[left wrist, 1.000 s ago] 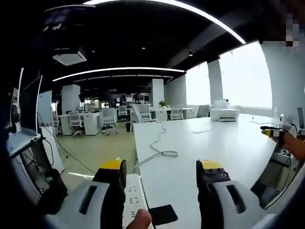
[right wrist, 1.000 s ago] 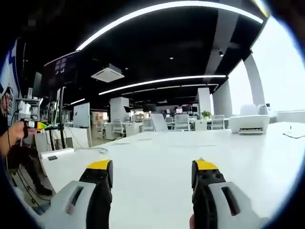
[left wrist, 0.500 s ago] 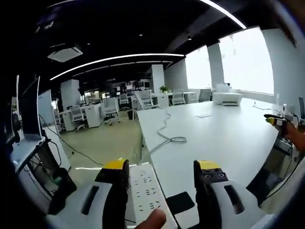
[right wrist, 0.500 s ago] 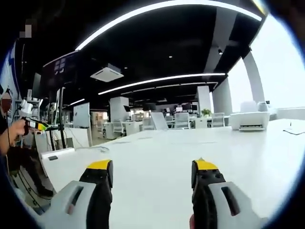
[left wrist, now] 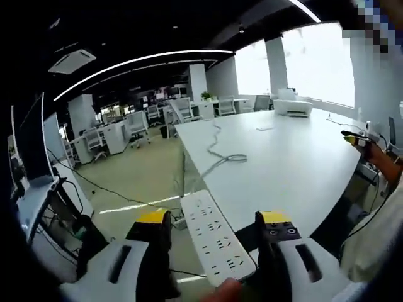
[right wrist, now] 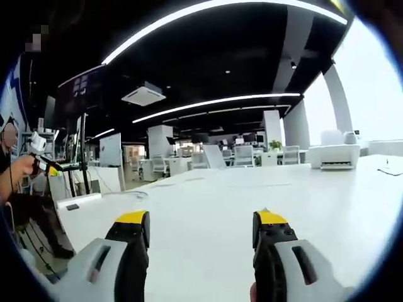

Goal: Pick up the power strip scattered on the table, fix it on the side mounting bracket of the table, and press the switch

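Observation:
A white power strip [left wrist: 217, 242] lies near the corner of the white table [left wrist: 296, 170], pointing away from me. My left gripper [left wrist: 215, 220] is open. Its yellow-tipped jaws stand on either side of the strip and do not touch it. A fingertip [left wrist: 220, 290] shows just below the strip. Something dark [left wrist: 244, 236] lies under the strip's right side. My right gripper [right wrist: 201, 220] is open over bare table [right wrist: 208, 201], with nothing between its jaws. In the right gripper view the strip [right wrist: 75, 202] is small at the far left, and a hand holds the left gripper [right wrist: 39, 146] above it.
A grey cable [left wrist: 221, 160] loops along the table's left edge. At the far end stands a white printer [left wrist: 291, 107]. A hand holds the right gripper [left wrist: 354, 139] at the right. Left of the table are open floor [left wrist: 132, 189], a monitor stand [left wrist: 34, 182] and desks with chairs.
The left gripper view has tipped down and drawn back, so more of the power strip now shows between its jaws. The right gripper view has hardly shifted. Both grippers stay open.

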